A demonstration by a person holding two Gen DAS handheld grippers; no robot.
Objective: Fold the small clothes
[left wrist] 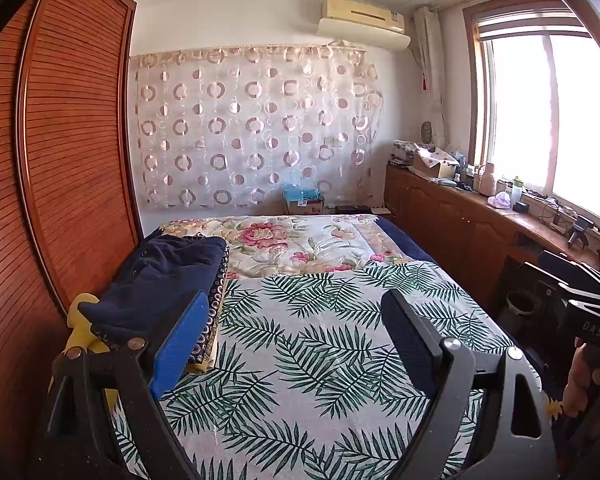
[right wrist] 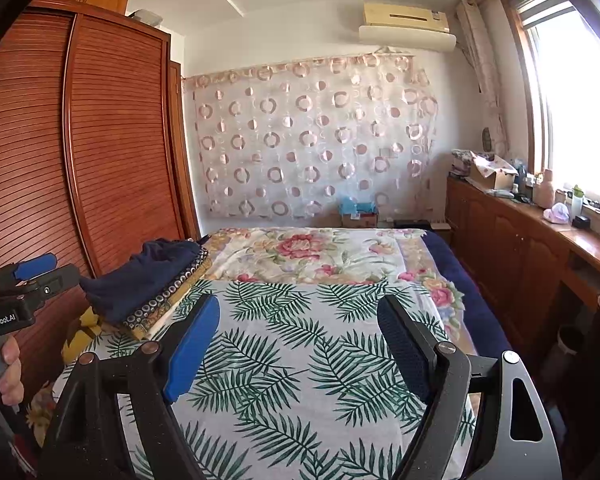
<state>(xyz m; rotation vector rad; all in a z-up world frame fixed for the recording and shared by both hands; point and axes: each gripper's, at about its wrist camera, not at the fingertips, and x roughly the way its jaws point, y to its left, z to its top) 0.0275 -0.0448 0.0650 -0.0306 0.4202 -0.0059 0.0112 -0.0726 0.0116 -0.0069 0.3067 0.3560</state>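
Looking through the left wrist view, the left tongs (left wrist: 296, 344) hang wide apart with nothing between the pads, over the leaf-print sheet (left wrist: 312, 352) on the bed (left wrist: 404, 248); at about ten o'clock from them a stack of folded clothes (left wrist: 172, 280) sits at the bed's left edge beside the wardrobe (left wrist: 60, 160), a dark navy garment (left wrist: 164, 272) on top, a patterned piece (left wrist: 216, 304) under it, something yellow (left wrist: 80, 332) lowest; the right tongs' body shows at three o'clock, at the frame edge.

Turning to the right wrist view, the right tongs (right wrist: 300, 344) also stand open and empty above the bare sheet; the stack lies at ten o'clock, well apart from them; a hand (right wrist: 8, 372) holding the left tongs shows at nine o'clock.

No unfolded garment lies on the sheet in either view; judging by that, the visible clothes are folded and stacked, and either the task is near its end or a fresh piece must come from outside the frames.
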